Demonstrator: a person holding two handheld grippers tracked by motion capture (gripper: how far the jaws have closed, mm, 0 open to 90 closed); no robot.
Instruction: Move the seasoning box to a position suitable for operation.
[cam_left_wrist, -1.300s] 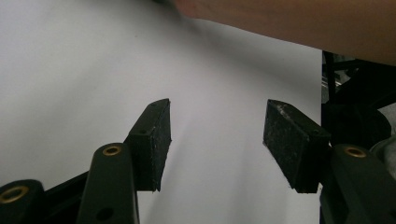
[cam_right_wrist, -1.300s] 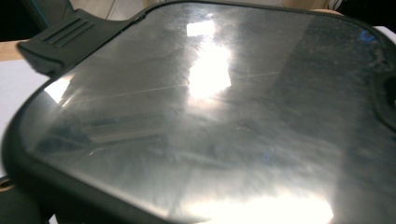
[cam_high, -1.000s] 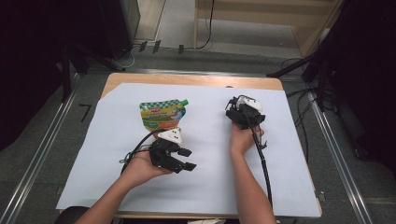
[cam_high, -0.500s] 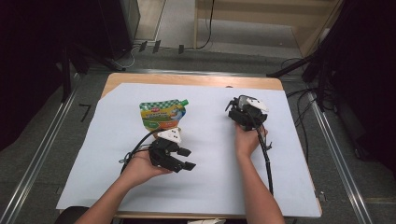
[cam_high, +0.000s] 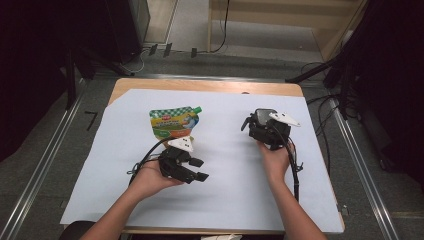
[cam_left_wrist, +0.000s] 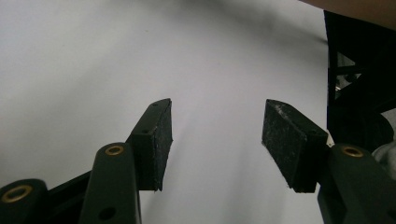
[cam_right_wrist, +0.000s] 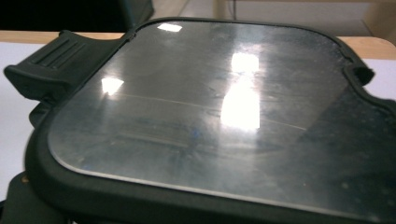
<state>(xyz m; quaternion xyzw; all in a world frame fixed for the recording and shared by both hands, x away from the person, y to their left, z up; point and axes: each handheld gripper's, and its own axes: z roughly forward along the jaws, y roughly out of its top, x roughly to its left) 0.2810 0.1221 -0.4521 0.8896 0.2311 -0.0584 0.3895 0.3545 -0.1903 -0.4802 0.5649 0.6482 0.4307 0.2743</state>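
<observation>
White paper (cam_high: 230, 200) covers the wooden counter (cam_high: 200, 85) in the high view, and the green-and-orange spouted pouch (cam_high: 173, 124) lies flat on it. I place everything else from that pouch. My left claw (cam_high: 199, 169) rests on the sheet just on my side of the pouch, clear of it, with its jaws about half apart and nothing between them. My right claw (cam_high: 267, 131) is well to the right of the pouch with a black-rimmed panel (cam_high: 263, 116) at its front end. From up here I cannot tell whether the jaws are pinching that panel or only standing against it.

In the left gripper view, the two rough black pads (cam_left_wrist: 156, 140) stand apart over bare paper (cam_left_wrist: 70, 56). That claw is idle, and I judge it should stay put beside the pouch.

In the right gripper view, the panel (cam_right_wrist: 201, 112) lies close ahead. It has a glossy, slightly scuffed grey face that throws back the ceiling lights, a thick matte black rim with rounded corners, and a ribbed tab at one corner. My own jaws are hidden beneath it. I judge the step in hand to be handling this panel. It looks slick, so I would grip the rim rather than the face, keep it level, and carry it slowly, wide of the pouch.
</observation>
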